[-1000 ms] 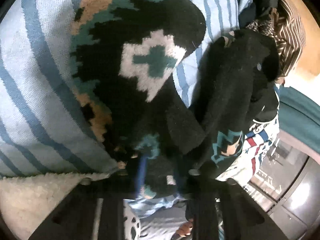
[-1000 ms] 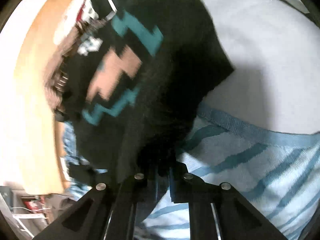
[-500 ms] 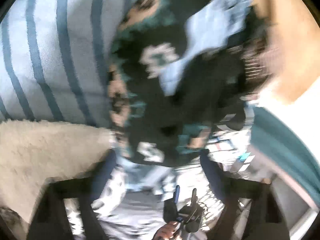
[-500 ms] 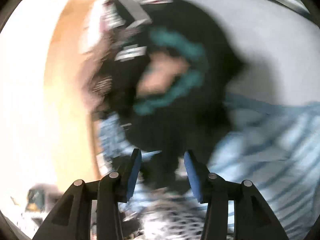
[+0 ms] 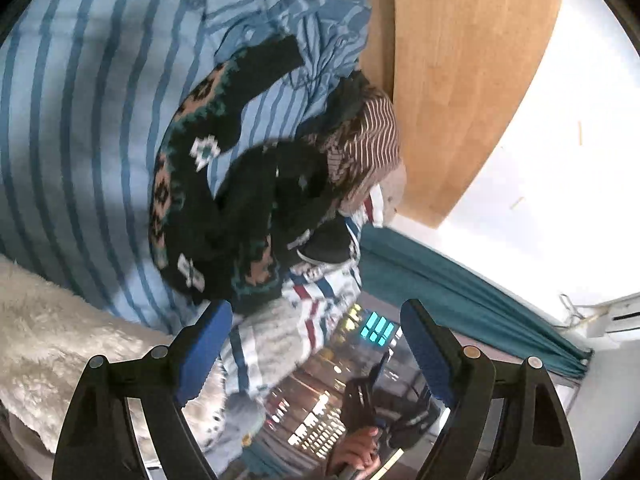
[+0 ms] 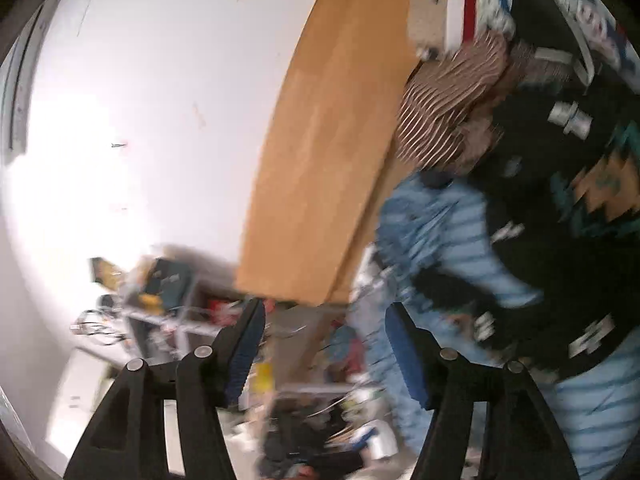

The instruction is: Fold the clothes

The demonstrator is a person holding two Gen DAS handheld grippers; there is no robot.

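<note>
A black knitted sweater (image 5: pixel 224 196) with teal, tan and white patterns lies crumpled on a blue-striped bedspread (image 5: pixel 80 120), one sleeve stretched toward the top. My left gripper (image 5: pixel 316 344) is open and empty, pulled back from the sweater's lower edge. The right wrist view is blurred; the same sweater (image 6: pixel 560 240) fills its right side. My right gripper (image 6: pixel 324 344) is open with nothing between its fingers, pointing past the pile toward the room. A person's hand (image 5: pixel 356 452) holding the other gripper shows low in the left wrist view.
A brown-and-white striped garment (image 5: pixel 368 148) and a white one with red and blue stripes (image 5: pixel 320 292) lie beside the sweater. A fluffy white blanket (image 5: pixel 60 340) is at lower left. A wooden headboard (image 5: pixel 460 80) and white wall stand behind; cluttered shelves (image 6: pixel 168 300) are beyond.
Both grippers were shut on the black sweater a second ago; both have let go, opened and drawn back. The sweater now lies dropped on the bed. The right gripper swung toward the wall.
</note>
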